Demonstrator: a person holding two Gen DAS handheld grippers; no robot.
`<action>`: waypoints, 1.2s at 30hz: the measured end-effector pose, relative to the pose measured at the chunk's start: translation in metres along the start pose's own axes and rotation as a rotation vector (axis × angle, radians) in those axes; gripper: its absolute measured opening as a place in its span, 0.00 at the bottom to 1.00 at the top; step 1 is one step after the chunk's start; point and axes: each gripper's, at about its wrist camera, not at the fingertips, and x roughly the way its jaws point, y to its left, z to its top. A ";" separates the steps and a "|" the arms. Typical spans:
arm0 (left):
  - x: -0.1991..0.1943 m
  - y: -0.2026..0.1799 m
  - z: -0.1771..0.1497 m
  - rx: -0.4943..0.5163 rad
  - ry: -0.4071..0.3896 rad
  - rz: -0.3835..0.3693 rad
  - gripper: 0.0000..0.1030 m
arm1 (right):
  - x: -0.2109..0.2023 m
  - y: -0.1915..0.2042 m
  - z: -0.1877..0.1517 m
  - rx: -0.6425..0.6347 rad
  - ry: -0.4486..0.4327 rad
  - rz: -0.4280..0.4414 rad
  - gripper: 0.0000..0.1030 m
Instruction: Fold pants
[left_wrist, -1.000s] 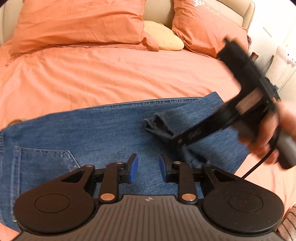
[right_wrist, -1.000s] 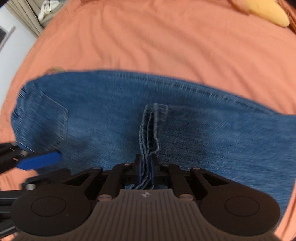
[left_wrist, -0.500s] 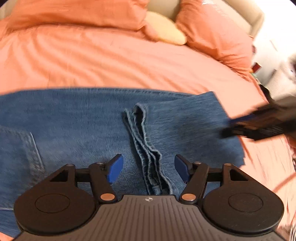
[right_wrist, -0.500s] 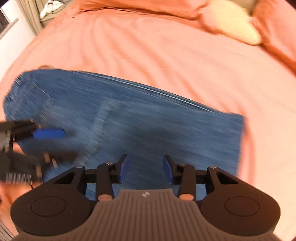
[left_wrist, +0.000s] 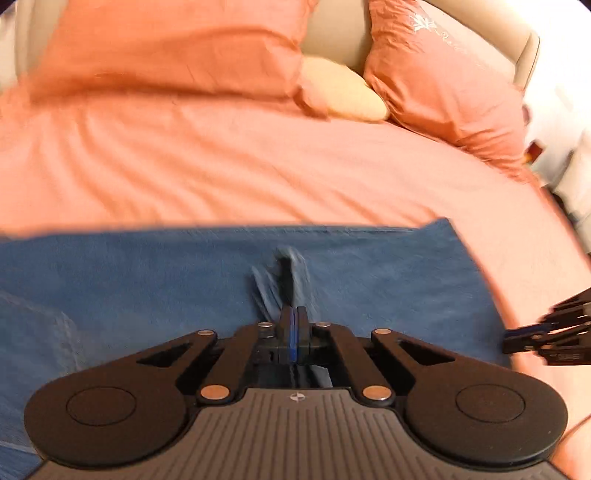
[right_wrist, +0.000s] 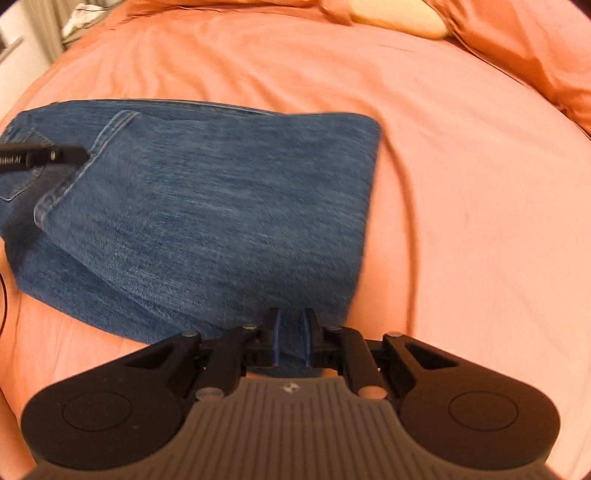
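Blue jeans (right_wrist: 221, 206) lie folded over on the orange bed, also seen in the left wrist view (left_wrist: 147, 280). The leg hems (left_wrist: 280, 280) rest on the upper part of the jeans. My left gripper (left_wrist: 293, 328) is shut on the hems; it shows at the left edge of the right wrist view (right_wrist: 44, 157). My right gripper (right_wrist: 290, 332) is narrowly open, its fingers either side of the near folded edge of the jeans; whether they pinch it is unclear. It shows at the right edge of the left wrist view (left_wrist: 546, 336).
The orange bedsheet (right_wrist: 461, 221) spreads to the right and beyond the jeans. Orange pillows (left_wrist: 166, 48) and a yellow pillow (left_wrist: 343, 96) lie at the headboard. A bedside area with white items (left_wrist: 576, 177) is at far right.
The right gripper let go of the hems and moved right to the folded edge. The left gripper, open before, moved over the hems and shut on them.
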 end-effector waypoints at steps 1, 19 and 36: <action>0.005 0.002 0.001 0.017 0.013 0.034 0.00 | 0.007 0.001 -0.001 0.006 0.007 0.000 0.07; 0.061 0.056 0.013 -0.289 0.075 -0.136 0.75 | 0.023 -0.011 0.049 0.002 -0.036 -0.036 0.09; 0.099 0.025 0.005 -0.034 0.016 -0.044 0.08 | 0.073 -0.010 0.091 -0.013 -0.035 -0.099 0.07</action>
